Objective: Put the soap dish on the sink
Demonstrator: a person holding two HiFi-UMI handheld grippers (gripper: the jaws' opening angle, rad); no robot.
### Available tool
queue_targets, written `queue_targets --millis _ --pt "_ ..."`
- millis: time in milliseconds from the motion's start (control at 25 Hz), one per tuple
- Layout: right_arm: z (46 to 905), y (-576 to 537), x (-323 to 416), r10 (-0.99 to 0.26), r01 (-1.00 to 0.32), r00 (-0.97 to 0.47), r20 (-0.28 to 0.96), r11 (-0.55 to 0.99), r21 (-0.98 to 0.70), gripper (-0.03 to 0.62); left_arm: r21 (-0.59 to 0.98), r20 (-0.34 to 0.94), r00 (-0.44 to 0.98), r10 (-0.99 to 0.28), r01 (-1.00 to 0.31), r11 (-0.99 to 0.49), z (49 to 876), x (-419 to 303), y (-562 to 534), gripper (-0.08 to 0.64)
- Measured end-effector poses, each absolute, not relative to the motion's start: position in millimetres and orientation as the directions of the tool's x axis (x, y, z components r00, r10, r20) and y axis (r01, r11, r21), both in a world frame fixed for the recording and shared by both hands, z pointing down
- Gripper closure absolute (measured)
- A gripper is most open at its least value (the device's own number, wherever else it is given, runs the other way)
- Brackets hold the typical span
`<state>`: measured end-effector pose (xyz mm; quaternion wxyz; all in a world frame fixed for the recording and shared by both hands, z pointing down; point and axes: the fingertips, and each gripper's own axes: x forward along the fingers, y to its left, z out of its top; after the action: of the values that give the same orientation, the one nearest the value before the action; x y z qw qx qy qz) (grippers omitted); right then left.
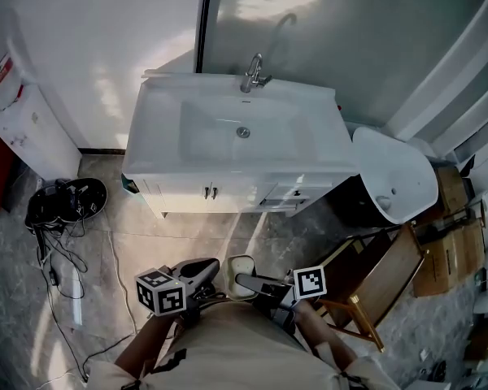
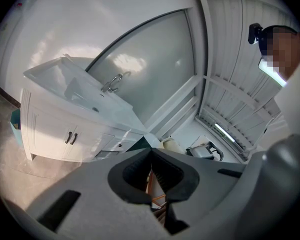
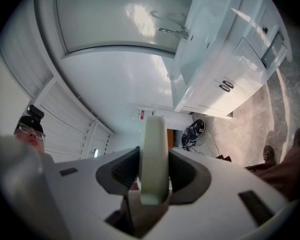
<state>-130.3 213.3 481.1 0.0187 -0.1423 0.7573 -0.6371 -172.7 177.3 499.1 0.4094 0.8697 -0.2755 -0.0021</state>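
The white sink [image 1: 187,149] with its chrome faucet [image 1: 253,73] tops a white cabinet against the far wall. Low in the head view, close to the person's body, my right gripper [image 1: 244,281] is shut on the pale soap dish [image 1: 241,265]. In the right gripper view the soap dish [image 3: 154,139] stands edge-on between the pads, with the sink [image 3: 210,39] far ahead at the upper right. My left gripper [image 1: 202,266] is beside it, shut and holding nothing. In the left gripper view its jaws [image 2: 151,153] meet, and the sink [image 2: 75,84] lies ahead to the left.
A white water dispenser [image 1: 32,128] stands at the left wall, with a black device and cables [image 1: 65,201] on the floor. Right of the cabinet are a white oval fixture [image 1: 394,173], a wooden chair [image 1: 374,283] and cardboard [image 1: 447,242]. Tiled floor lies between me and the cabinet.
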Motion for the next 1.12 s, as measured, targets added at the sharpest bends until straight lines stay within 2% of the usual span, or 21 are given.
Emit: queue_targets --millis 640,1120 --pt "495 182 -121 -0.273 -0.194 -0.948 0.161 0.097 -0.976 0.425 0.684 0.275 0.850 -0.449 -0.501 -0.530 505 -166 150 0.540" --pt "494 131 -64 -0.317 -0.145 -0.941 0.122 0.050 -0.988 0.425 0.628 0.339 0.856 -0.391 -0.516 -0.582 501 -104 104 0.540"
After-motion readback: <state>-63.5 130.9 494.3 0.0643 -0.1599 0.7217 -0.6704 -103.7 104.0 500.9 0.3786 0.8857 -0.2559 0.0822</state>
